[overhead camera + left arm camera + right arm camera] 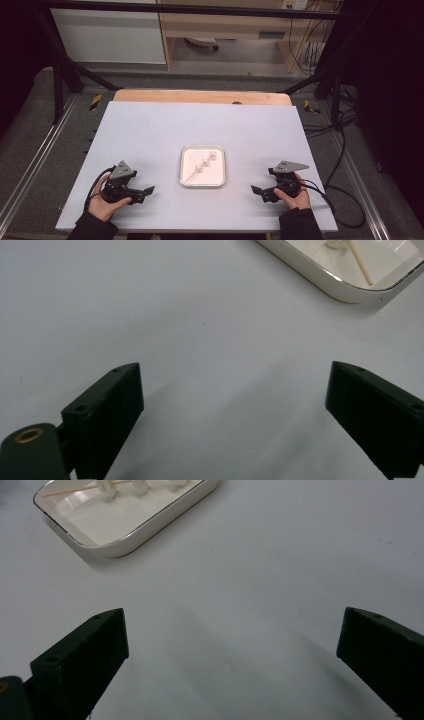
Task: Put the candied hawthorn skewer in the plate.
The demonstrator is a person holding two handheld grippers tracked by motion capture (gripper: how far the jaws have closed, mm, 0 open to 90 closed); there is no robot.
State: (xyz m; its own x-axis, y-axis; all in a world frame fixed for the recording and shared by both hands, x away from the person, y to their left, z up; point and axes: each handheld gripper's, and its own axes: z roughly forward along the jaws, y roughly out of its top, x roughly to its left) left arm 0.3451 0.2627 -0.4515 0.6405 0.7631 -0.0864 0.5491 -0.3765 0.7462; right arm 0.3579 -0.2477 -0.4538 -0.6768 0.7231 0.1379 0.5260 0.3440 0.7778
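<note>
Tray (218, 176) sits mid-table (150, 130); we see a skewer (201, 168) in it threaded with three pale lumps, too small to name. In our left gripper view the tray (320, 277) is cut off at one o'clock. Left gripper (148, 190) lies at the tray's eight o'clock, right gripper (256, 190) at four, both well apart from it, jaws spread wide, holding nothing.

A pale desk (150, 130) stood on grey carpet (30, 140). Behind it were a wooden cabinet (225, 25) and dangling black cables (312, 50).
</note>
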